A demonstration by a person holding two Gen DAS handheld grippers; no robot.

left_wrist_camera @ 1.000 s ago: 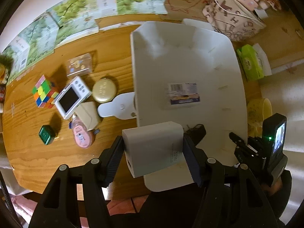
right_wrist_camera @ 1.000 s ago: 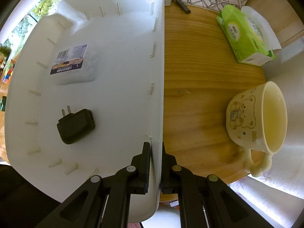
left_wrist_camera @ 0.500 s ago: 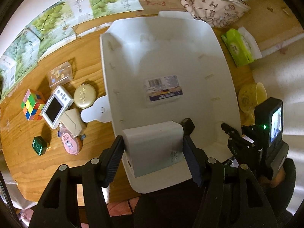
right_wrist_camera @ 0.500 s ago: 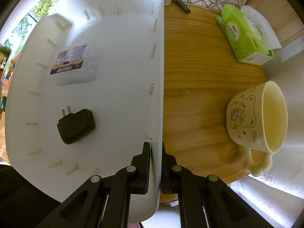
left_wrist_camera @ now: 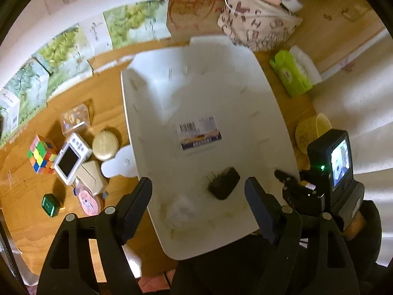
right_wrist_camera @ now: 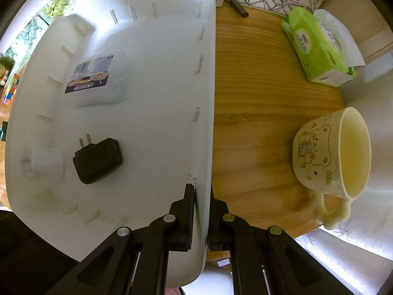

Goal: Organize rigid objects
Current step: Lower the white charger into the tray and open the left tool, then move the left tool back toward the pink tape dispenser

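Your left gripper point(left_wrist_camera: 197, 191) hangs spread and empty above the white plastic bin point(left_wrist_camera: 245, 86); your right gripper point(right_wrist_camera: 202, 212) pinches the bin's side wall near the black plug adapter point(right_wrist_camera: 97, 160).

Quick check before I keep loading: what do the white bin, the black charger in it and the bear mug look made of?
White bin: moulded plastic, matte, with thin ribs along the walls. Black charger: hard plastic shell, dull sheen, two metal prongs. Bear mug: probably glazed ceramic, going by its thick rim and chunky handle.
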